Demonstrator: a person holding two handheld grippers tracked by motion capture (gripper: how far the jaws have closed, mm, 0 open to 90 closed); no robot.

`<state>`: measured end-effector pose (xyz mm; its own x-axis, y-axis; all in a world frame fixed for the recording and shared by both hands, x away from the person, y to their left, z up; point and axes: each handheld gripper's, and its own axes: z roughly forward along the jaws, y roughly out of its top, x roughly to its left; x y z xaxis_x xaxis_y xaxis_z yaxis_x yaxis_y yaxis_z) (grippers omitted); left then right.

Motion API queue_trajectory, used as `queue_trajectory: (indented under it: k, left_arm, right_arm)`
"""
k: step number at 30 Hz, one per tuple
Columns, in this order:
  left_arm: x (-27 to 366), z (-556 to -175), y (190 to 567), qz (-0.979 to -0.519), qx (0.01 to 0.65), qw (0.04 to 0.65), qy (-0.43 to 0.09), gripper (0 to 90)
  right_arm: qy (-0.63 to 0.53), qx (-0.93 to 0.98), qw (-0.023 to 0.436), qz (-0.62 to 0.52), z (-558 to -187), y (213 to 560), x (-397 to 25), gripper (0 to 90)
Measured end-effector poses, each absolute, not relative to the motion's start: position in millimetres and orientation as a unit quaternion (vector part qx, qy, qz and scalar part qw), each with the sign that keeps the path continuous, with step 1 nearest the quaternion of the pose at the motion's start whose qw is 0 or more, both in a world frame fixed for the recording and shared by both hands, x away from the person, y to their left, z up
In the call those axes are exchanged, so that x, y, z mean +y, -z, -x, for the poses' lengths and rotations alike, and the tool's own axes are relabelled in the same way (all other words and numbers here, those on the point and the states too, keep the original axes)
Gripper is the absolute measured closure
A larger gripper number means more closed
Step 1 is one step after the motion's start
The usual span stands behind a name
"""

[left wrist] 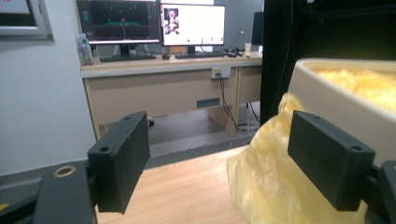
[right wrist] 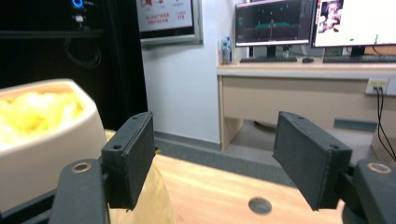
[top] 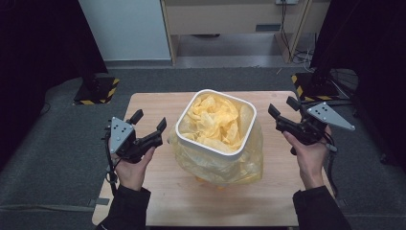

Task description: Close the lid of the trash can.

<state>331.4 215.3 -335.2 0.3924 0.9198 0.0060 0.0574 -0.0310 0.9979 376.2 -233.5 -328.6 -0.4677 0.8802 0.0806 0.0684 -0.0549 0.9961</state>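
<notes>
Approach step. Left gripper point(top: 149, 125) and right gripper point(top: 282, 111), fingers spread wide and empty, flank the white bin point(top: 216, 122) mid-tabletop point(top: 158, 201), its yellow liner bag point(top: 230, 163) draped outside. Next move probably requires closing on the bag's edge.

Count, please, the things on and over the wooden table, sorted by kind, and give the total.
White bin: 1
Yellow plastic bag, lining the bin and hanging down its outside: 1
Grippers, both open and apart from the bin: 2, left gripper and right gripper
Total: 4
</notes>
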Motion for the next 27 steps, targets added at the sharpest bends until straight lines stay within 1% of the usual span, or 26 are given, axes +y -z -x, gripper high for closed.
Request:
queue_trajectory:
  k: [9,15,27]
  left_arm:
    - [221,-331,358,-0.626,0.416,0.55,-0.365,20.2]
    - [225,-329,375,-0.635,0.426,0.537,-0.356,20.1]
    - [228,-324,408,-0.66,0.44,0.508,-0.335,19.5]
  right_arm:
    - [-0.593,0.615,0.316,-0.412,-372,359,-242,24.1]
    - [-0.585,0.625,0.306,-0.417,-369,373,-244,19.3]
    - [-0.559,0.654,0.288,-0.421,-363,406,-245,19.3]
